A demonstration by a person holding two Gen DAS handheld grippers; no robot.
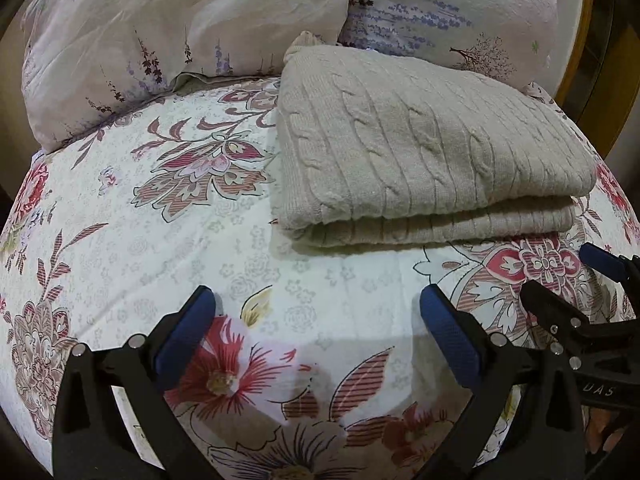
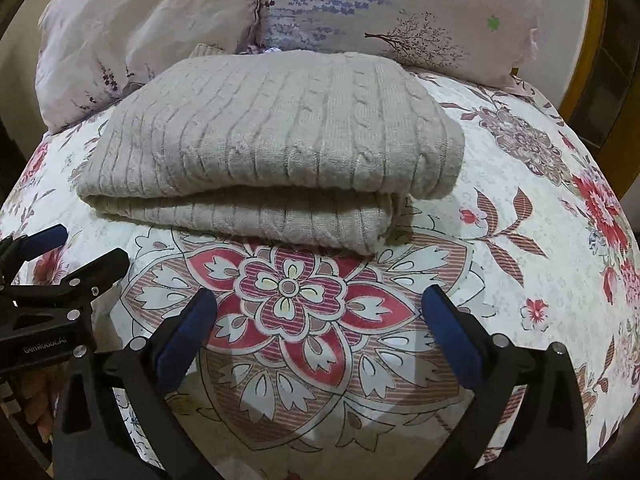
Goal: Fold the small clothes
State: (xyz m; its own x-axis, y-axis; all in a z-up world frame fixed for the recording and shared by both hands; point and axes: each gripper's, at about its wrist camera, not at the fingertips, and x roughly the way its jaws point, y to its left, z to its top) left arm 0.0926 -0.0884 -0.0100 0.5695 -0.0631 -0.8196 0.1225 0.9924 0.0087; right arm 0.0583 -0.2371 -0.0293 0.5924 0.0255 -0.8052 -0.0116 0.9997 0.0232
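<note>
A beige cable-knit sweater lies folded into a thick rectangle on the floral bedsheet, its folded edge toward me. It also shows in the right wrist view. My left gripper is open and empty, hovering over the sheet just short of the sweater's near left corner. My right gripper is open and empty over a red flower print, just short of the sweater's near edge. Each gripper shows at the edge of the other's view: the right one, the left one.
Two floral pillows stand behind the sweater at the head of the bed. A wooden frame edge shows at far right. The bedsheet extends to the right of the sweater.
</note>
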